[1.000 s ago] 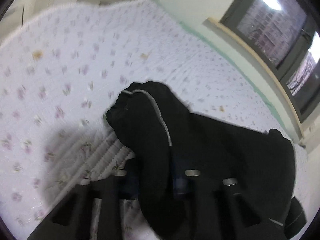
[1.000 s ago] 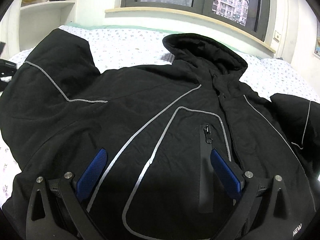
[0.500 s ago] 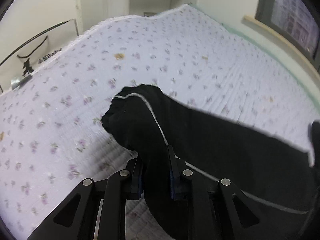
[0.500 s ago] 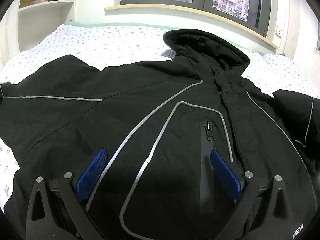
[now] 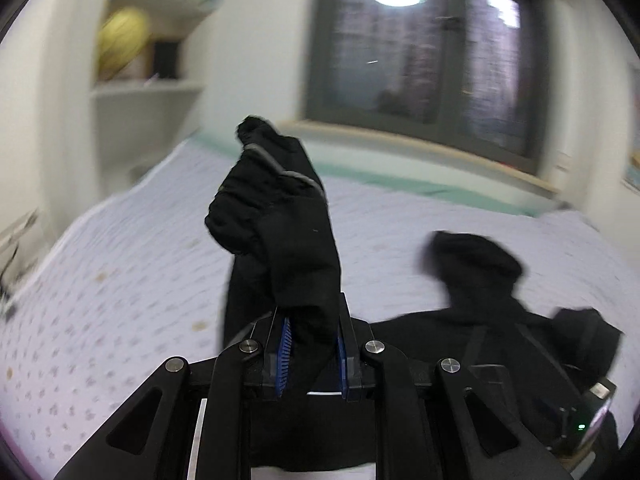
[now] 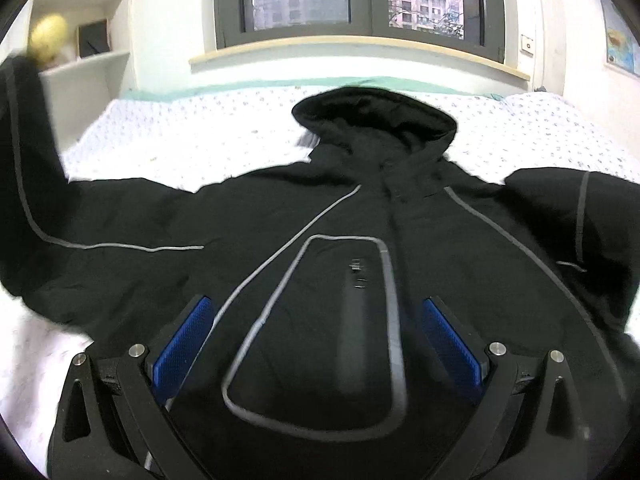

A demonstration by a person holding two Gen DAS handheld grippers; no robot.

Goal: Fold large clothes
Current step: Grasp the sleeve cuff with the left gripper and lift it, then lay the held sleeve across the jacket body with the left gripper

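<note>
A black hooded jacket (image 6: pixel 340 240) with grey piping lies front up on the bed, hood (image 6: pixel 376 116) toward the window. My left gripper (image 5: pixel 311 342) is shut on the jacket's left sleeve cuff (image 5: pixel 276 216) and holds it raised above the bed; the lifted sleeve also shows at the far left of the right wrist view (image 6: pixel 24 152). My right gripper (image 6: pixel 320 340) is open and empty, low over the jacket's chest with the pocket piping between its blue pads (image 6: pixel 184 340).
The bed has a white floral quilt (image 5: pixel 120 280). A window with a wooden sill (image 6: pixel 360 46) is behind the bed. A white shelf (image 6: pixel 88 68) with a yellow ball stands at the far left. The other gripper shows at the lower right of the left wrist view (image 5: pixel 592 412).
My left gripper has lifted the sleeve cuff off the quilt and swung toward the jacket body and window. My right gripper has moved lower and closer over the chest, still open.
</note>
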